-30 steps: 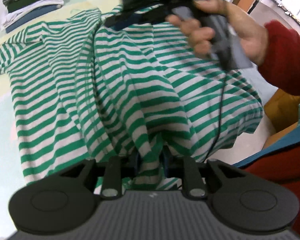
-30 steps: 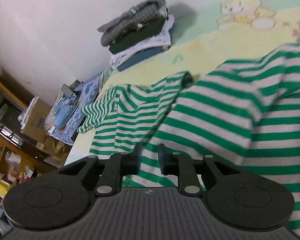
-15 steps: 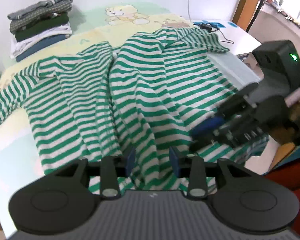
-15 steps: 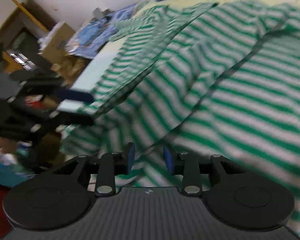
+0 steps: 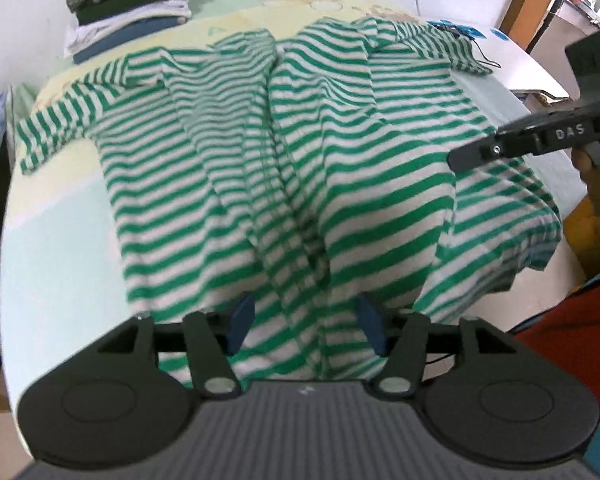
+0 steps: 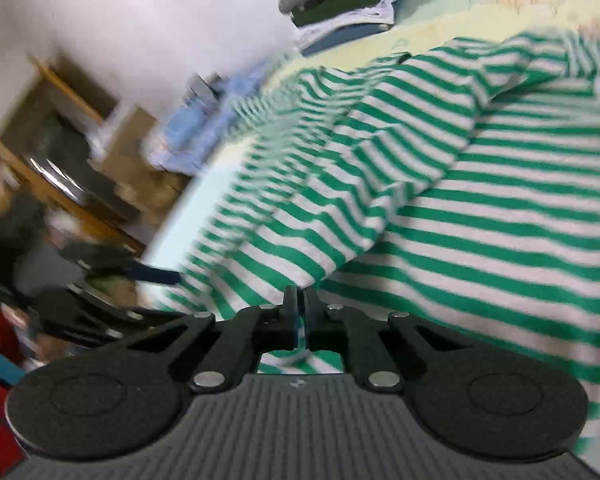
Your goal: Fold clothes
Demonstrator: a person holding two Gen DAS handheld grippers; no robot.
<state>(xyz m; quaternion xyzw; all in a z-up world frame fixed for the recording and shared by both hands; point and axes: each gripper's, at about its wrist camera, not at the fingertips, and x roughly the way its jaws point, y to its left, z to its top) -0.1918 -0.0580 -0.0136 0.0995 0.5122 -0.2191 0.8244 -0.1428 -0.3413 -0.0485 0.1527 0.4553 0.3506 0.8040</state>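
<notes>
Left wrist view: green-and-white striped shirt (image 5: 300, 152) lies spread on the tabletop (image 5: 52, 248), collar end far, hem end near and hanging off the near edge. Both sleeves out to the sides, 1 at far left, 1 at far right. A long ridge of bunched cloth runs down the middle; the right half looks puckered and loose. No clean fold line visible, so my read is that this shirt is flattened out but not yet folded into a packet. Sleeves, sides and the lengthwise fold all look outstanding.

Left tongs (image 5: 304, 330) are spread wide, hem cloth between and below the blue pads, nothing pinched.

Right tongs (image 6: 300, 316), seen in the right wrist view, are closed down to a thin slit at the shirt's near edge. The frame is blurred and cloth sits right at the tips, so I cannot tell whether they have a pinch of fabric or are just shut. In the left wrist view the same tool comes in over the right side of the shirt.

Stack of folded clothes (image 5: 128, 12) sits at the far left corner of the tabletop, several garments neatly piled, so part of the job appears done.

Containers: none in view. Shelving and clutter off the tabletop's left side are too blurred to say what they hold.
</notes>
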